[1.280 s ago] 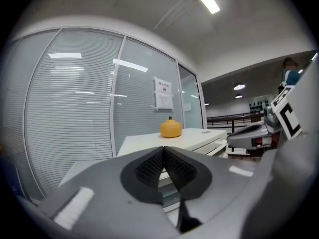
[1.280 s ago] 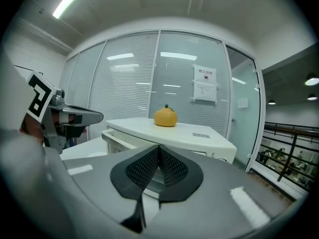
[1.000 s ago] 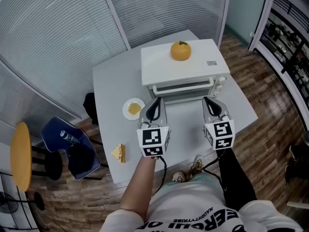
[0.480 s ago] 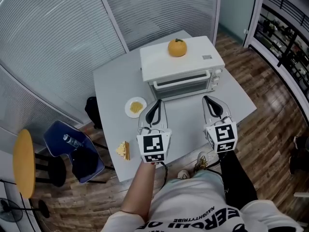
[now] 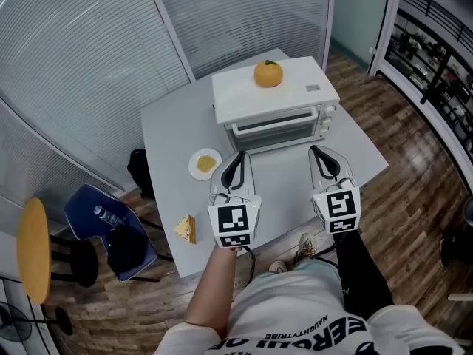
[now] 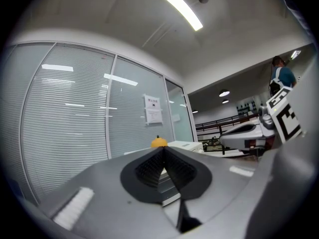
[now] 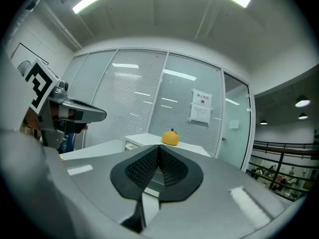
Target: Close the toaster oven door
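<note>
Now your grey table (image 5: 166, 132) stands before slatted glass walls, with a yellow stool (image 5: 33, 246) and a blue chair (image 5: 111, 228) well left of the toaster oven (image 5: 273, 109). Just left of the oven's front, a small plate (image 5: 205, 163) holds yellow food; an orange (image 5: 268, 74) sits on the oven, whose door looks shut. Over bare tabletop before the oven, your left gripper (image 5: 238, 158) and right gripper (image 5: 319, 154) each have jaws pressed together, holding nothing.

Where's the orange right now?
In the head view, the orange sits on top of the white toaster oven, near the middle of its roof, at the far end of the grey table.
</note>
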Demonstrator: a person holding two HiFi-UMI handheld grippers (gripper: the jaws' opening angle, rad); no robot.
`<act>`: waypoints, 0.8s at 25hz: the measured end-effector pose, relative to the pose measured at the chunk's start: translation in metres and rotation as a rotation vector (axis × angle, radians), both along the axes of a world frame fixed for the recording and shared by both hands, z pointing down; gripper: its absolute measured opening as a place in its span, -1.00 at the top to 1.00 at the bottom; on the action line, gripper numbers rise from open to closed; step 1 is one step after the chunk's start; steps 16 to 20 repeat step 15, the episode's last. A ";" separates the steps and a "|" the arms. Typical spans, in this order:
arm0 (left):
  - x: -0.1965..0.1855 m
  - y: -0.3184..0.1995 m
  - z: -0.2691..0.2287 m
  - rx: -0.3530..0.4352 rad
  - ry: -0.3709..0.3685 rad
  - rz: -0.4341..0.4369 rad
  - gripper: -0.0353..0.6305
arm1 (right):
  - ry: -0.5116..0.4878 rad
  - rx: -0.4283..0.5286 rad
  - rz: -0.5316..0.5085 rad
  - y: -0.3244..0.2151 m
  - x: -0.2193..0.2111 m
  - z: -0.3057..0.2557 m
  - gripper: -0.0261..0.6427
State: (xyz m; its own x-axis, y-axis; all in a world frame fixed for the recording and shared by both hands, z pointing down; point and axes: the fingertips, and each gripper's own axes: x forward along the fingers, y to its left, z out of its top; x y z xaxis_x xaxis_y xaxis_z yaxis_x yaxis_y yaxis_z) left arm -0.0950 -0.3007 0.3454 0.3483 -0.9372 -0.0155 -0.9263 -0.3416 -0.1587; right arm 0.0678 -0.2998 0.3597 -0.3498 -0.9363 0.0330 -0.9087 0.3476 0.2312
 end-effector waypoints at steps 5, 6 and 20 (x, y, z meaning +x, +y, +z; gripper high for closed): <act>0.003 0.001 0.000 -0.002 -0.003 0.004 0.72 | -0.004 -0.007 -0.004 -0.001 0.001 0.003 0.91; 0.004 0.001 0.001 -0.003 -0.004 0.004 0.72 | -0.004 -0.007 -0.005 -0.001 0.002 0.003 0.91; 0.009 0.002 0.002 -0.007 -0.008 0.013 0.72 | -0.031 -0.005 -0.007 0.003 0.005 0.003 0.91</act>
